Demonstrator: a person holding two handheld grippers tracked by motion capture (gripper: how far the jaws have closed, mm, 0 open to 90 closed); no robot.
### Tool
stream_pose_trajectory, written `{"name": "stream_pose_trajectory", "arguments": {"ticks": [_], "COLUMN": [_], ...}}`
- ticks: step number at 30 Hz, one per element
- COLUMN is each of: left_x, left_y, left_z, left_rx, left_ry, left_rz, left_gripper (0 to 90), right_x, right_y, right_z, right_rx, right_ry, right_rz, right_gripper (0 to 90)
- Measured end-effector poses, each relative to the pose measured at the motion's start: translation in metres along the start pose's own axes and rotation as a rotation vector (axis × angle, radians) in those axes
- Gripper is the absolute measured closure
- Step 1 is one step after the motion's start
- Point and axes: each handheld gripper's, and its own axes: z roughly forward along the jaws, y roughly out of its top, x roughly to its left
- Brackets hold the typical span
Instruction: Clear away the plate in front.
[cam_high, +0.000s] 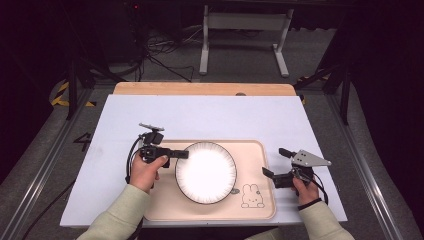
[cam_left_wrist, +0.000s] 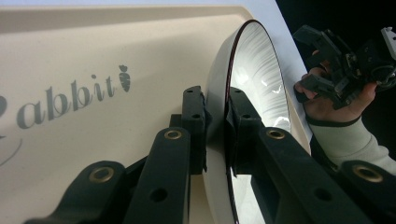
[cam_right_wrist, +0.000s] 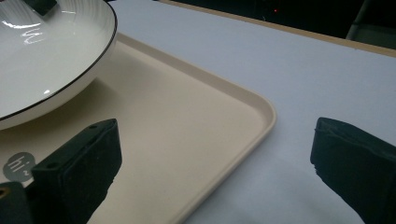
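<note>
The left claw pinches the left rim of the white plate. The plate sits in the middle of the cream tray on the worktop. The right claw is wide, holds nothing, and hangs by the tray's right edge.

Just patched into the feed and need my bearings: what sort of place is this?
Probably a lab or recording workspace, not a kitchen: a white-topped table stands on grey floor among loose cables and metal frame legs. The left gripper clamps a plate on a tray.
</note>
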Motion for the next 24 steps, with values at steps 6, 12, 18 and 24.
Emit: {"name": "stream_pose_trajectory", "arguments": {"ticks": [6,12,18,24], "left_x": [0.007,0.009,0.011,0.017], "left_y": [-0.003,-0.003,-0.004,-0.005], "left_z": [0.007,0.008,0.01,0.012], "left_rx": [0.01,0.013,0.006,0.01], "left_ry": [-0.015,-0.015,-0.015,-0.012], "left_rz": [-0.03,-0.041,-0.047,-0.065], "left_gripper": [79.8,79.7,80.0,80.6], "right_x": [0.0,0.0,0.0,-0.001], "right_y": [0.0,0.0,0.0,0.0], "right_z": [0.0,0.0,0.0,0.0], "right_rx": [0.001,0.003,0.001,0.002], "right_ry": [0.0,0.001,0.002,0.007], "right_rz": [-0.001,-0.002,-0.003,0.001], "right_gripper": [2.6,2.6,2.6,2.6]}}
